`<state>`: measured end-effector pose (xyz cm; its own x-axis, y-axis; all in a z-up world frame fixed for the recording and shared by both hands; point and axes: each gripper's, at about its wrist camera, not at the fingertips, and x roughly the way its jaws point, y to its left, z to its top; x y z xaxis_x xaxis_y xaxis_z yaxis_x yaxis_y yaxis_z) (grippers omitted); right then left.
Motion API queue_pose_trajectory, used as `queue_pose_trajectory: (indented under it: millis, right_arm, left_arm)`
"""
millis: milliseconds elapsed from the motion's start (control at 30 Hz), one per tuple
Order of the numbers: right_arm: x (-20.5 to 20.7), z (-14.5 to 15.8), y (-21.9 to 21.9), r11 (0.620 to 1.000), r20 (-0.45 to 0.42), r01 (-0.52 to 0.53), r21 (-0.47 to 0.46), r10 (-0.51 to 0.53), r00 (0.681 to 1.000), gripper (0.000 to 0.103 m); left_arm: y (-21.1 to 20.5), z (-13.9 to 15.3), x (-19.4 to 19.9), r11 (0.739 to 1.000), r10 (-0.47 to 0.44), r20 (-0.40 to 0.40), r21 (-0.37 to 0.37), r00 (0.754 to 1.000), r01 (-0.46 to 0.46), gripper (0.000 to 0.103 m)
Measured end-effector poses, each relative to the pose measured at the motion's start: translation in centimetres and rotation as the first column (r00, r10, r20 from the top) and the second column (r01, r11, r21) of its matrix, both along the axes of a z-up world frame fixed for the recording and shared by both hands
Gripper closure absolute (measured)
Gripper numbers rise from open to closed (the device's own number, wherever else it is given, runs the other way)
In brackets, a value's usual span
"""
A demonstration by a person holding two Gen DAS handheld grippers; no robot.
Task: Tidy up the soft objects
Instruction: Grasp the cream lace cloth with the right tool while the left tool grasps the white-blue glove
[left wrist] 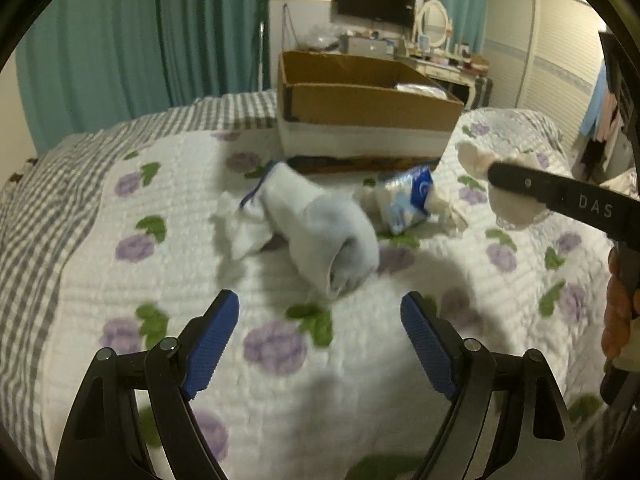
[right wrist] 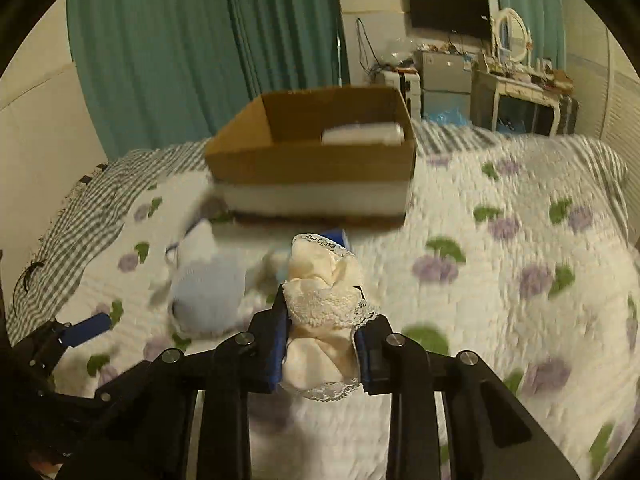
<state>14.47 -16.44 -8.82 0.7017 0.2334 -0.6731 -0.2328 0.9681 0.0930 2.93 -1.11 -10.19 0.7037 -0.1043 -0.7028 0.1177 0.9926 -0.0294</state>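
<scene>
Your right tongs [right wrist: 320,336] are clamped on the cream lace-trimmed cloth bundle [right wrist: 320,300], held above the floral quilted bed [right wrist: 500,280]. Your left tongs [left wrist: 320,340] stand apart, just short of the pale blue-white sock [left wrist: 320,232] lying before the open brown cardboard box [left wrist: 360,104].

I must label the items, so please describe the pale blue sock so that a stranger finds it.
Start at the cardboard box on the flowered bedspread. In front of it lies the pale blue sock, nearest the open left gripper. Unlike the blue-printed packet beside it, it is plain, with an open cuff.

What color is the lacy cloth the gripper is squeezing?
Cream, with white lace trim: the lacy cloth shows best in the right wrist view.
</scene>
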Motion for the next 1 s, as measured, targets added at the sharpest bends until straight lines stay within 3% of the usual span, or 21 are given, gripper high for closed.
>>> queue_pose_trajectory:
  millis: [100, 200, 333, 367, 400, 533, 733, 900, 1000]
  right_arm:
    - [2.2, 0.8, 0.6, 0.997, 0.023, -0.007, -0.081, 0.009, 1.0, 0.076]
    - [3.6, 0.1, 0.4, 0.997, 0.023, -0.014, -0.073, 0.016, 1.0, 0.076]
    - [4.2, -1.7, -0.5, 0.998, -0.007, -0.019, -0.067, 0.019, 1.0, 0.076]
    - [4.4, -2.0, -0.7, 0.997, -0.018, -0.02, -0.068, 0.019, 1.0, 0.076]
    - [4.4, -2.3, -1.1, 0.998, -0.026, -0.015, -0.062, 0.013, 1.0, 0.076]
    - [4.5, -2.7, -2.2, 1.0, -0.06, 0.01, -0.027, -0.012, 0.998, 0.076]
    - [3.3, -1.9, -2.6, 0.999, -0.066, -0.001, 0.04, 0.003, 0.998, 0.076]
    - [1.2, -0.2, -2.8, 0.995, -0.061, 0.002, 0.098, 0.004, 0.998, 0.076]
    - [-0.4, 1.5, -2.7, 0.993, -0.031, -0.006, 0.119, 0.01, 0.999, 0.076]
  left_arm:
    - [-1.1, 0.4, 2.3, 1.0, -0.003, -0.001, 0.002, 1.0, 0.003, 0.02]
    - [-2.5, 0.0, 4.2, 0.998, 0.006, 0.009, 0.06, 1.0, -0.006, 0.02]
    - [-3.7, -2.2, 6.8, 0.996, 0.009, -0.037, 0.093, 0.999, -0.005, 0.02]
    - [-3.9, -2.7, 7.5, 0.995, 0.017, -0.042, 0.102, 0.999, -0.012, 0.023]
    - [-3.8, -3.0, 8.0, 0.994, 0.022, -0.044, 0.104, 0.999, -0.017, 0.034]
    - [-3.9, -4.2, 9.4, 0.992, 0.031, -0.042, 0.124, 0.999, -0.026, 0.043]
    - [-4.3, -3.4, 7.7, 0.99, -0.021, -0.014, 0.138, 1.0, 0.023, 0.049]
    - [-3.9, -1.1, 4.3, 0.997, -0.062, -0.002, 0.048, 0.998, 0.062, 0.049]
    - [-4.4, 0.2, 2.2, 0.995, -0.092, 0.011, 0.037, 0.996, 0.091, 0.049]
